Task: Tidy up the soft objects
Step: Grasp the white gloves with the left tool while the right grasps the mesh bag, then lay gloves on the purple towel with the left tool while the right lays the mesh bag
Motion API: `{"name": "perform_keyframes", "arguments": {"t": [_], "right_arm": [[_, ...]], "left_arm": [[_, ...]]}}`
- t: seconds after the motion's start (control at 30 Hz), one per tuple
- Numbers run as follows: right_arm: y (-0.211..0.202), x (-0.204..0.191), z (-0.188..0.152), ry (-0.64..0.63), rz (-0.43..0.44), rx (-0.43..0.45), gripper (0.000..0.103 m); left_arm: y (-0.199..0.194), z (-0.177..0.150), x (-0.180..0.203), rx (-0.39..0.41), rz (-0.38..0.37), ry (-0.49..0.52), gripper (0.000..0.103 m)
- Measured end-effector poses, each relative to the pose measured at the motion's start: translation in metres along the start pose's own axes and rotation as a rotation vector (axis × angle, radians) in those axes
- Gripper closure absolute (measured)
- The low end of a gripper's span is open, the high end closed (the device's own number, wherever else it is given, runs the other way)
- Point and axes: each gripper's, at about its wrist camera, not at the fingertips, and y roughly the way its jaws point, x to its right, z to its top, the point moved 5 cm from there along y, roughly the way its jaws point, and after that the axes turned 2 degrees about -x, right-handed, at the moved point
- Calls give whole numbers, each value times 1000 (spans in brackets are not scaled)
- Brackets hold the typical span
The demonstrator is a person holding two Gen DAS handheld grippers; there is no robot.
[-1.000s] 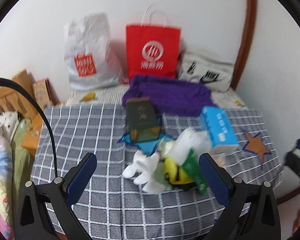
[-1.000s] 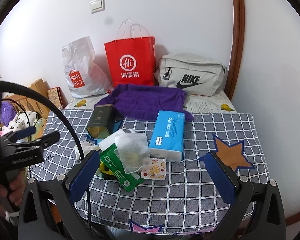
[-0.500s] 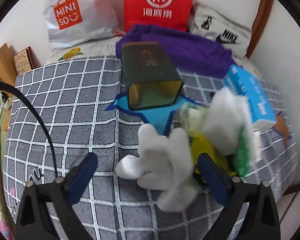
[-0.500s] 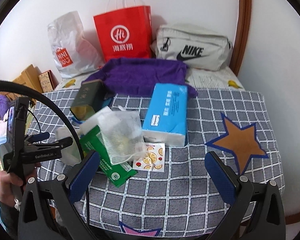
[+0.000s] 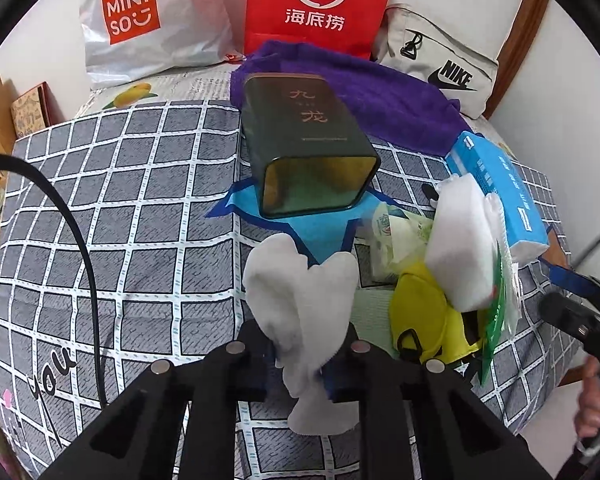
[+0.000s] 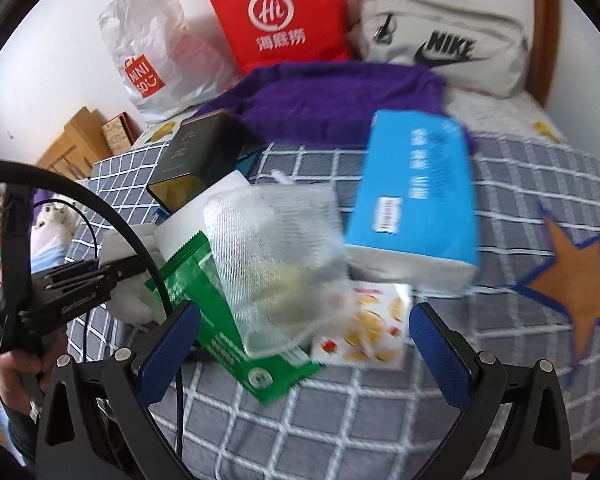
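Note:
A white fluffy cloth [image 5: 300, 292] lies on the checked bedspread [image 5: 140, 240]. My left gripper [image 5: 302, 362] has its jaws closing, and its pads press on the cloth's near end. The same gripper [image 6: 112, 274] and white cloth [image 6: 130, 306] show at the left of the right wrist view. My right gripper [image 6: 306, 348] hangs open over a pile: a mesh pouch [image 6: 276, 256], a green packet [image 6: 236, 344] and a fruit-print sachet [image 6: 364, 330]. Nothing touches its pads. A white sponge [image 5: 460, 248] and a yellow soft item [image 5: 420, 304] lie right of the cloth.
A dark green tin [image 5: 308, 140] lies on its side behind the cloth, a blue tissue pack [image 6: 416, 200] to the right. Further back are a purple towel [image 5: 360, 84], a red paper bag [image 5: 316, 0], a white plastic bag [image 5: 148, 20] and a grey Nike bag [image 6: 440, 40].
My left gripper came down to the white cloth and its wide-open jaws closed on it. My right gripper dropped lower and nearer over the mesh pouch pile, still open.

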Motion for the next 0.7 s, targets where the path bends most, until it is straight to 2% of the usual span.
{"name": "perform_keyframes", "arguments": {"t": [0.23, 0.33, 0.4, 0.43, 0.5, 0.57, 0.7], "right_arm": [[42, 3, 9, 43, 123, -47, 0], [45, 1, 10, 60, 205, -31, 10], [42, -1, 10, 43, 236, -13, 34], [39, -1, 10, 32, 242, -9, 42], [33, -2, 10, 6, 239, -1, 71], [28, -1, 10, -4, 216, 0, 87], [10, -2, 10, -42, 185, 33, 90]], "left_arm": [[2, 0, 0, -12, -12, 7, 85], [5, 2, -5, -21, -2, -15, 84], [5, 3, -6, -19, -20, -18, 84], [5, 3, -6, -18, -26, -17, 84], [5, 5, -6, -21, -25, -14, 84], [3, 5, -7, -23, -30, -16, 85], [-6, 7, -9, -11, -32, -10, 85]]}}
